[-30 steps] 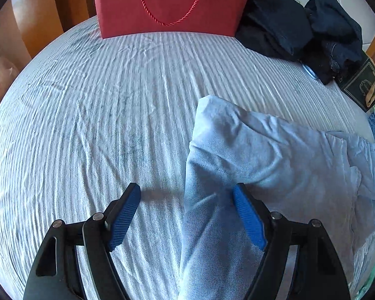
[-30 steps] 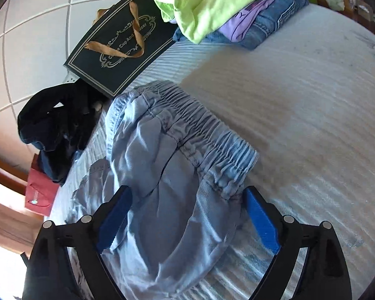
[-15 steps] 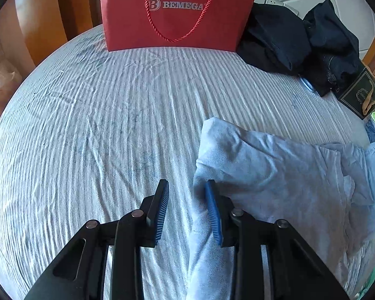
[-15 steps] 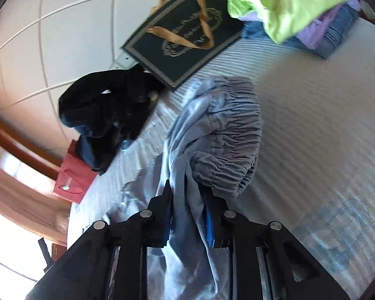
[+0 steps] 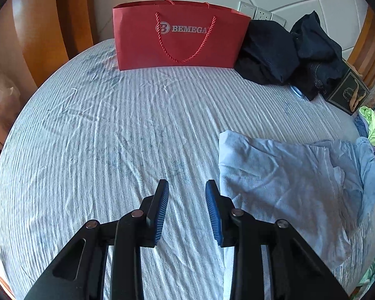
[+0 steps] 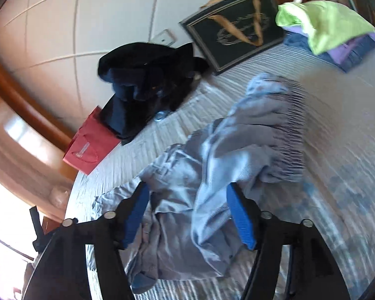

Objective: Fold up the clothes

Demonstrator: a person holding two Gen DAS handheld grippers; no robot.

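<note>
A light blue garment [image 5: 287, 175] with an elastic waistband [image 6: 290, 130] lies crumpled on the striped bed sheet [image 5: 112, 137]. In the right wrist view the waistband end is flopped over the rest of the garment [image 6: 177, 175]. My left gripper [image 5: 186, 183] hovers over bare sheet just left of the garment's edge. Its jaws stand a narrow gap apart with nothing between them. My right gripper [image 6: 188, 186] hangs above the bunched cloth, jaws opening. The fabric lies under and between the fingers, but the pads do not press on it.
A red paper bag [image 5: 180, 37] stands at the bed's far edge, beside a heap of dark clothes [image 5: 287, 50]. A black gift bag [image 6: 237, 27] leans on the tiled wall. A folded stack topped by a lime green garment [image 6: 325, 22] sits at the far right. Wooden frame borders the bed.
The left gripper narrowed, rose and drew off the garment's edge onto bare sheet. The right gripper shut on the waistband, carried it up and over, then opened and let it go.
</note>
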